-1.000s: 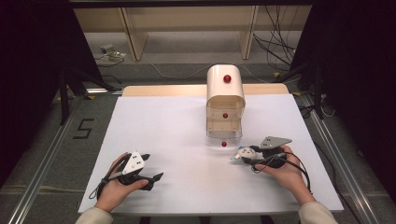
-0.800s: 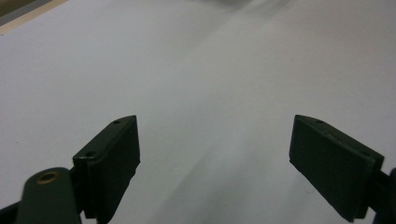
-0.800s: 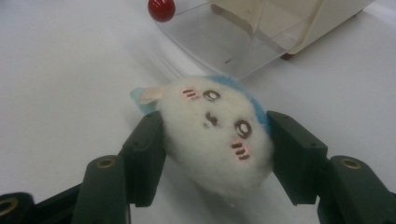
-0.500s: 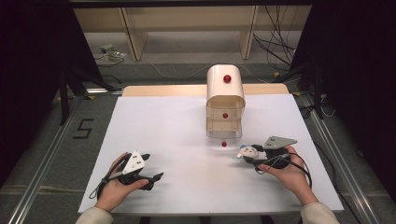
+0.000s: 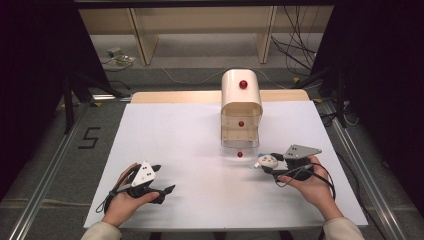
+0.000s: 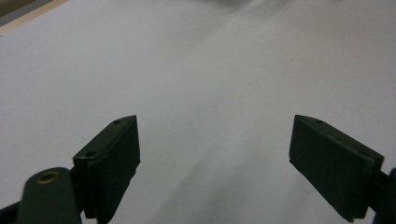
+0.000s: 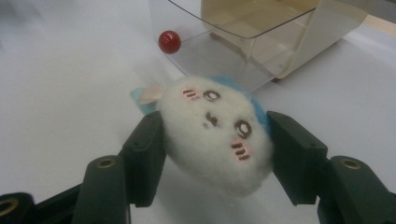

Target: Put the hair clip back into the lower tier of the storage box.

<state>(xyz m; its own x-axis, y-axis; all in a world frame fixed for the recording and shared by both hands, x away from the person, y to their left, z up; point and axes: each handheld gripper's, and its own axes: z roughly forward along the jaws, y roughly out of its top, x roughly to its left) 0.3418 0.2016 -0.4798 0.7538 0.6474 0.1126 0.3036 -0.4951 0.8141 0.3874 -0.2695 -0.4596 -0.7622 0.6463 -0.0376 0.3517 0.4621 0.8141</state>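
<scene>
Our right gripper (image 7: pixel 215 135) clamps the small white-and-blue plush toy (image 7: pixel 212 130), soft and light, best squeezed across its middle, just before the clear pulled-out bottom drawer (image 7: pixel 243 42) of the cream drawer chest (image 5: pixel 241 102), while our left gripper (image 6: pixel 215 158) gapes wide, well away from it.

left gripper (image 5: pixel 167 189): black body, grey three-cornered plate on top with small dark holes, thin black cable looping off behind
left jaws: two flat black pads, chamfered edges, small screw holes on top faces, brass-coloured bushing at the pivot
right gripper (image 7: pixel 212 154): black body, grey three-cornered plate with dots, black cable curling around it
right jaws: black blocky pads, brass-ringed pivot holes on both linkages
sleeves: pale cream cuffs at both wrists, near the table's front edge
</scene>
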